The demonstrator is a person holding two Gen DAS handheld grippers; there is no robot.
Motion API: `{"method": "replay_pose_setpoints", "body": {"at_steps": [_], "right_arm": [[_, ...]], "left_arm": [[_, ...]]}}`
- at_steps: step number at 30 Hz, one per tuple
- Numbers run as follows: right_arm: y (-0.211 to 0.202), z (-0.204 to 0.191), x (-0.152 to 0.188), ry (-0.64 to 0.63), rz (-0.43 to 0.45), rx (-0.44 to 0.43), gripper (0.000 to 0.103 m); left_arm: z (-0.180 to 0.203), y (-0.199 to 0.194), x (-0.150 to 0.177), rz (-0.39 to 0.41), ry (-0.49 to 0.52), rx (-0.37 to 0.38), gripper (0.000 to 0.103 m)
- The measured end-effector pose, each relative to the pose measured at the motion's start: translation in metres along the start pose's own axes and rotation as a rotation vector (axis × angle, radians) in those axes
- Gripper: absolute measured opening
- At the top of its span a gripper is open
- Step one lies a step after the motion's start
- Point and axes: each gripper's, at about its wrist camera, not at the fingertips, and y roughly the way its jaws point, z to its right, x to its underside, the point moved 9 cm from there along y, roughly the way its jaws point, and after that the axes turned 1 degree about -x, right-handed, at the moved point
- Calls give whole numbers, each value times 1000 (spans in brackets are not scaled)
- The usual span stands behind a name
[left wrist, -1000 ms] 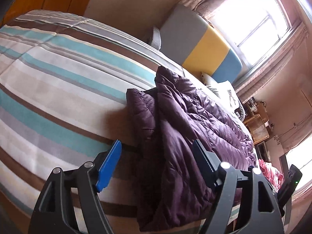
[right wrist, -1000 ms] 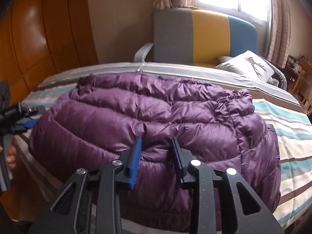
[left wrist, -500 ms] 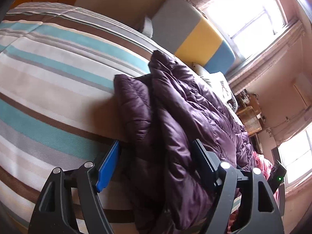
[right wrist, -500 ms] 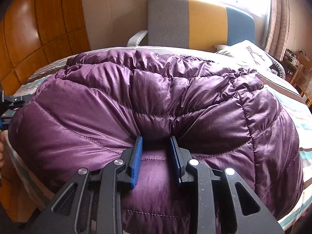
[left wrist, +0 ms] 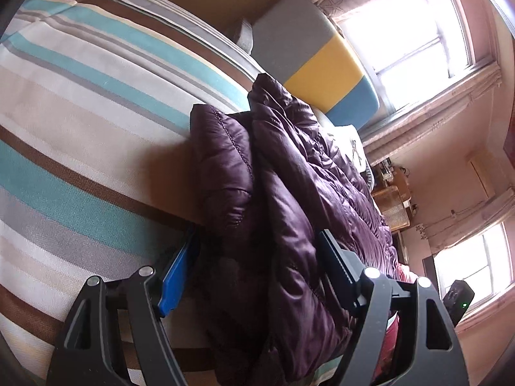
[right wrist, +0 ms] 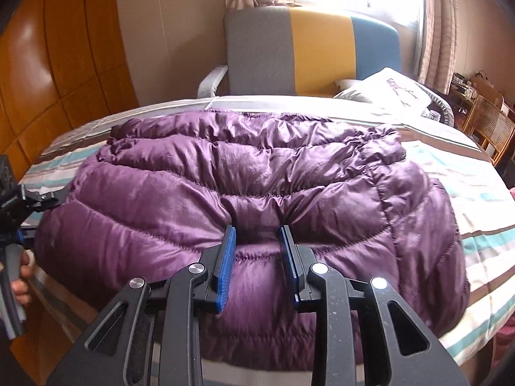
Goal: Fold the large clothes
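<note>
A purple quilted puffer jacket point(right wrist: 257, 173) lies folded in layers on the striped bed point(right wrist: 482, 199). My right gripper point(right wrist: 257, 234) is shut on a pinched fold at the jacket's near edge, its blue pads pressed into the fabric. In the left wrist view the jacket point(left wrist: 289, 177) shows edge-on as stacked layers. My left gripper point(left wrist: 257, 251) stands open around that thick edge, one pad under it against the sheet, the other on top. The left gripper also shows at the far left of the right wrist view point(right wrist: 19, 212).
A grey, yellow and blue chair point(right wrist: 309, 51) stands behind the bed. A white pillow point(right wrist: 386, 93) lies at the back right. Wooden wall panels point(right wrist: 48, 74) are on the left, a wicker chair point(right wrist: 489, 128) on the right. A red cloth point(left wrist: 396, 318) lies past the jacket.
My left gripper has slid forward so the jacket's edge sits deep between its fingers. My right gripper lifted the pinched fold, then lowered it; the jacket lies flatter now.
</note>
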Motion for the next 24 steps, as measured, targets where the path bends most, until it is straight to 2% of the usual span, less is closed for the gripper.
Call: {"method": "replay_pose_setpoints", "body": {"at_steps": [4,6,8,13,16,24], "right_arm": [[3,2,9,-6,-30,-1,29],[9,3,13,3,-43,-4,29],[14,3,17,1,-45,-5,29],[17,4,25,-9,-19,-6,29],[19,4,28,-19,-7,0,29],[21,8,32,7,-2,1,28]], "left_arm": [[6,1,3,-23,-14,45,75],[11,2,7,-34,-22,80,66],[14,2,10,-30,-34,106,51],[17,-4,17,17,-84,153,34],[24,-7,20,46,-71,135,23],[65,-31,12,113,17,132,18]]}}
